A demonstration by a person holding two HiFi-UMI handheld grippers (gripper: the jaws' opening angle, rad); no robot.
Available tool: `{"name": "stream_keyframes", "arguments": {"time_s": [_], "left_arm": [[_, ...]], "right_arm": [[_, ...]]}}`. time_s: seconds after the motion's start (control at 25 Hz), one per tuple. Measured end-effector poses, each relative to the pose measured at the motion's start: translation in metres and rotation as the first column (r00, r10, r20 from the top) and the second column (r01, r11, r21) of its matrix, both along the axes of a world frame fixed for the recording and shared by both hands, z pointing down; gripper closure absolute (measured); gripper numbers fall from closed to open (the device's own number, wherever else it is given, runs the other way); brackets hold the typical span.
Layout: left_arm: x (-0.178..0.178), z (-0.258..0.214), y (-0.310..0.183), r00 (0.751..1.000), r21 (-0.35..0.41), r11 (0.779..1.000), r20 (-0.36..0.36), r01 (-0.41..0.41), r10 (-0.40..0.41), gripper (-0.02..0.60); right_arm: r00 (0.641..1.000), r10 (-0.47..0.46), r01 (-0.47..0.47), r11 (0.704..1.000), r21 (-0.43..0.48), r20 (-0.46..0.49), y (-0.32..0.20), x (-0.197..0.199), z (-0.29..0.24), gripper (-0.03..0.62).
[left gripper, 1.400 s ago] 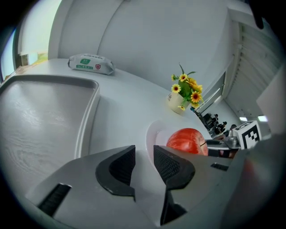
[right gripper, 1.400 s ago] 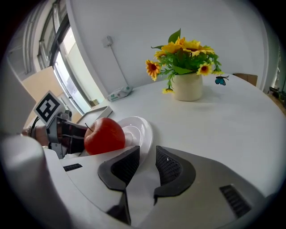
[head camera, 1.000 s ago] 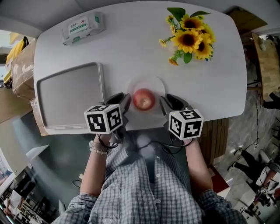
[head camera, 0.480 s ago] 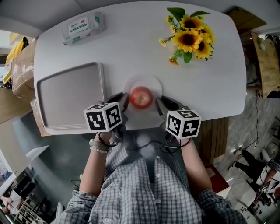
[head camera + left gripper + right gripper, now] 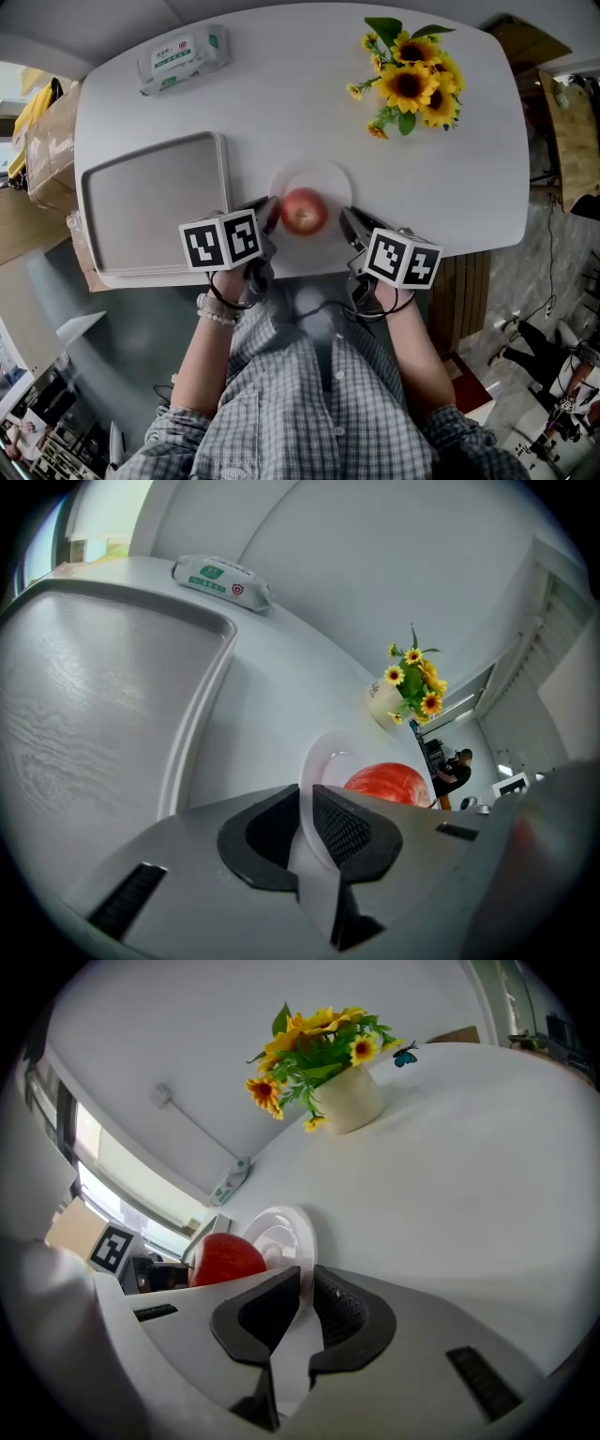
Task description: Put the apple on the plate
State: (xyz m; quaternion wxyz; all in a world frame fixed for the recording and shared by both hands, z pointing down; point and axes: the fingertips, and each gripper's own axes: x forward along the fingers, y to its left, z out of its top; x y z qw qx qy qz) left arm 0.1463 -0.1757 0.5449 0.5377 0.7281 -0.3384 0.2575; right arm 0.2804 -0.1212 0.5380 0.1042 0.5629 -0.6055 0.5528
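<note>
I see the apple (image 5: 303,210) sitting on the plate (image 5: 325,174), near the front edge of the table (image 5: 281,103) and between my two grippers. The left gripper (image 5: 267,220) has just been closing its jaws, and they now pinch the plate's left rim. The right gripper (image 5: 349,225) has its jaws narrow on the right rim. Neither touches the apple. A tray (image 5: 150,206) lies just beside the left gripper. A wipes pack (image 5: 183,58) at far left and sunflowers (image 5: 408,80) at far right sit well apart from the plate.

Looks like office/lab rm: white table (image 5: 281,112), cardboard boxes (image 5: 45,150), floor cables (image 5: 550,281), person (image 5: 456,771) in bkgd.
</note>
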Motion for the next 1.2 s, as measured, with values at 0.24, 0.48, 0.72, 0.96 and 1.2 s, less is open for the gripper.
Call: {"name": "stream_keyframes", "arguments": {"time_s": [0.24,0.48,0.72,0.96,1.2], "left_arm": [[-0.001,-0.001,0.001,1.000,-0.028,1.000,-0.010,0.000,-0.001,0.534],[-0.002,-0.008,-0.001,1.000,-0.034,0.999,-0.026,-0.007,0.006,0.535],[-0.001,-0.022,-0.007,0.999,-0.029,1.000,-0.042,-0.005,0.004,0.535],[-0.006,-0.038,-0.014,0.998,-0.019,1.000,-0.058,-0.002,0.001,0.535],[-0.026,-0.051,-0.026,0.998,-0.009,1.000,-0.057,0.018,-0.019,0.535]], "right_arm": [[0.999,0.032,-0.032,0.999,-0.005,-0.012,-0.001,0.000,-0.003,0.542],[0.998,0.064,-0.064,0.998,-0.013,-0.005,0.001,-0.001,-0.009,0.543],[0.994,0.106,-0.106,0.994,-0.003,0.011,-0.002,-0.001,-0.025,0.543],[0.994,0.113,-0.113,0.993,0.025,0.011,-0.012,-0.004,-0.042,0.545],[0.997,0.077,-0.077,0.996,0.046,0.011,-0.026,-0.024,-0.055,0.545]]}}
